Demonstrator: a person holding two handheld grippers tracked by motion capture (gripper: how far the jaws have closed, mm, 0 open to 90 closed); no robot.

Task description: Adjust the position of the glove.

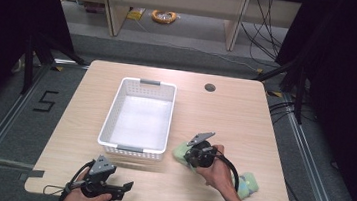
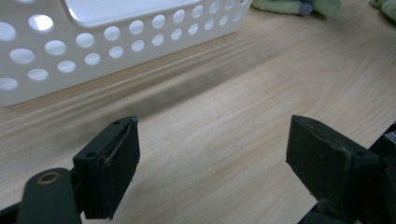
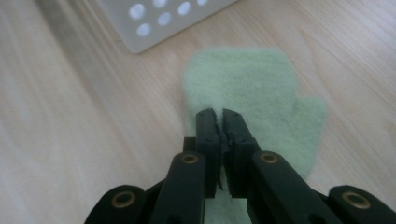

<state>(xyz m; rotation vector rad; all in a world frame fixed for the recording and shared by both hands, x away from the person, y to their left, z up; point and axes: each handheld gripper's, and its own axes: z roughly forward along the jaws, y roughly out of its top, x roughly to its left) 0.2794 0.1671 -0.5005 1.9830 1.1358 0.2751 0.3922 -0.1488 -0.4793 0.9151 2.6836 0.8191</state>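
Observation:
A pale green mitten (image 1: 179, 153) lies flat on the wooden table just off the front right corner of the white perforated basket (image 1: 109, 118). My right gripper (image 1: 185, 156) points down onto it. In the right gripper view the mitten (image 3: 252, 79) spreads out under the right gripper (image 3: 219, 114), whose jaws stand together with their tips sunk into the fabric near the thumb side. A second green soft item (image 1: 248, 184) lies by the person's right forearm. My left gripper (image 1: 127, 187) rests at the front left, open, and in its own view the left gripper (image 2: 212, 140) has only bare wood between its jaws.
The basket (image 2: 70, 51) stands empty in the middle of the table, its near wall close in front of the left gripper. A round cable hole (image 1: 210, 87) sits at the back right of the tabletop. Shelving legs and cables stand on the floor beyond the table.

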